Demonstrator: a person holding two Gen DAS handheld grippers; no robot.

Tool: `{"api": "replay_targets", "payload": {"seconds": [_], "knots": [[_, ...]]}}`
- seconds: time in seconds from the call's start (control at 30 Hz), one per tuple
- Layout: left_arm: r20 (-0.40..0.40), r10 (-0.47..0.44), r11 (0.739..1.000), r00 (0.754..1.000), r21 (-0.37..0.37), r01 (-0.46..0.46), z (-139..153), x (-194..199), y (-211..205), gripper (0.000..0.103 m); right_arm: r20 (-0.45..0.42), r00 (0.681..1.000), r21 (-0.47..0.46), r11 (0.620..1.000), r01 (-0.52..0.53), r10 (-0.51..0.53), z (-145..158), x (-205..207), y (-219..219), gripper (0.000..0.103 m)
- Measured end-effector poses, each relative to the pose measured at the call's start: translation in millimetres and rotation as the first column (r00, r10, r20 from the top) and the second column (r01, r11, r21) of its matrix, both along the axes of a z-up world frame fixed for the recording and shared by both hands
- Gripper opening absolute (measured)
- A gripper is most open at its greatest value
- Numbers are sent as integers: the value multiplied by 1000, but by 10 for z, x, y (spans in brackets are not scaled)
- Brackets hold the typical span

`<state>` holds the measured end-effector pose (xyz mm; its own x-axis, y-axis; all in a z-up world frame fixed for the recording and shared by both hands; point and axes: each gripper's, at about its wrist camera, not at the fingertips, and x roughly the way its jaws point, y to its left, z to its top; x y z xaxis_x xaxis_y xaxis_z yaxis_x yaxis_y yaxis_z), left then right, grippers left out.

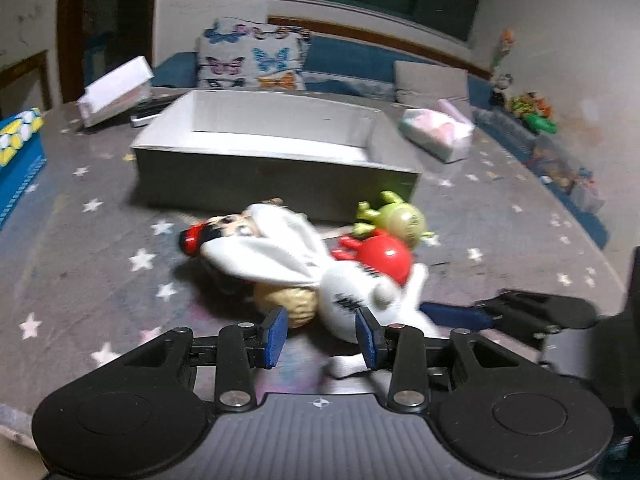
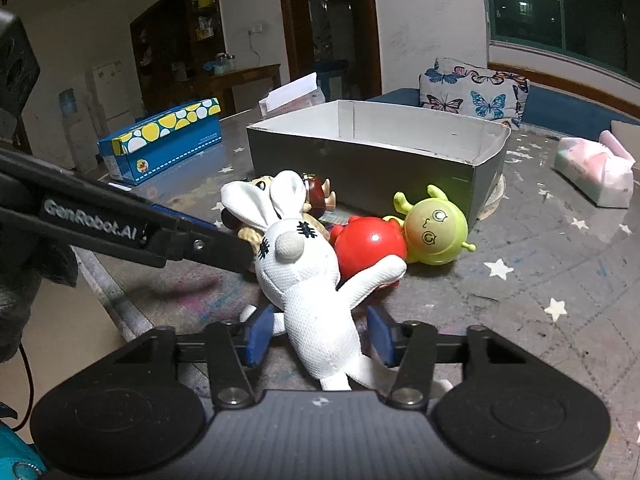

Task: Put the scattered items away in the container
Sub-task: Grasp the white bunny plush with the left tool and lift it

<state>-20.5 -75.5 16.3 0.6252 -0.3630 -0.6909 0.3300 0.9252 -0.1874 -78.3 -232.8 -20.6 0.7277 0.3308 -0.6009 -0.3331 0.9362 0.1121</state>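
A white plush bunny [image 2: 308, 280] lies on the starred table in front of a grey box [image 2: 360, 164] with a white inside. Its body sits between the blue pads of my right gripper [image 2: 318, 336]; the left pad meets its side and a thin gap shows at the right pad. My left gripper [image 1: 321, 334] stands open just behind the bunny's head [image 1: 348, 300], which brushes its right pad. Piled against the bunny are a red round toy [image 2: 368, 244], a green round toy [image 2: 436, 232], a beige toy [image 1: 292, 304] and a small figure [image 1: 224, 228].
A blue box with yellow and white spots [image 2: 160, 140] lies at the table's left. A tissue pack [image 2: 596, 176] rests at the right, and a white box [image 1: 116, 88] stands behind the grey box [image 1: 276, 176]. The table edge [image 2: 100, 280] runs close on the left.
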Motion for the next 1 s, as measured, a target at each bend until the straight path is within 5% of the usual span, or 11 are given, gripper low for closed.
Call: {"api": "replay_targets", "payload": {"seconds": [0.23, 0.7, 1.0], "knots": [[-26, -53, 997, 998, -50, 52, 25, 55, -121, 40, 0, 1000, 15, 1000, -18, 18, -14, 10, -17, 43], [-136, 13, 998, 991, -64, -22, -50, 270, -117, 42, 15, 998, -9, 998, -62, 62, -46, -8, 36, 41], [-124, -4, 994, 992, -113, -10, -60, 257, -64, 29, 23, 998, -12, 999, -50, 50, -26, -49, 25, 30]]}}
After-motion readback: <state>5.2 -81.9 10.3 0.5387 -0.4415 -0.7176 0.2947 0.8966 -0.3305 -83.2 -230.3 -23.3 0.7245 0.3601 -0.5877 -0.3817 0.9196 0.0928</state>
